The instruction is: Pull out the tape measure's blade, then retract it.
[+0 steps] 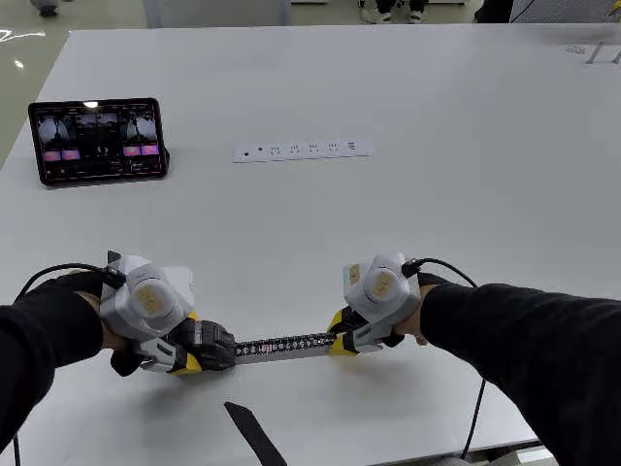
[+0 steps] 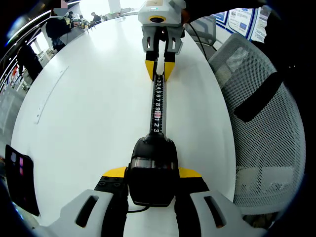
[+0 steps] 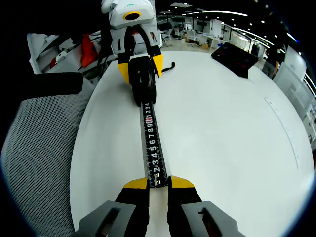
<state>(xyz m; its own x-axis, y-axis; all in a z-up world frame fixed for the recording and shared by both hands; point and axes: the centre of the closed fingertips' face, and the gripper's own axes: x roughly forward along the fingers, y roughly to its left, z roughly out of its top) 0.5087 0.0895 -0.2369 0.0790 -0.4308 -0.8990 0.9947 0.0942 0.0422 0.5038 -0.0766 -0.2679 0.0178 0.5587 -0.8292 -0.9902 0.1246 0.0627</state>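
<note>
Tape measure [image 2: 152, 168] sits near the table's [image 1: 388, 194] front edge, its case pinched between the left gripper's [image 1: 189, 354] jaws. The right gripper [image 3: 158, 182] is clamped on the tip of the blade [image 3: 150, 143], with a short length drawn out. If that thin hold slips, the blade would likely snap back. Pulling off-line could kink it.

I count one tape measure [image 2: 152, 168], two grippers, a left [image 1: 199, 345] and a right [image 1: 338, 340], one tablet [image 1: 97, 139], one power strip [image 1: 303, 149], one table [image 1: 456, 126] and one mesh chair [image 2: 261, 148].
</note>
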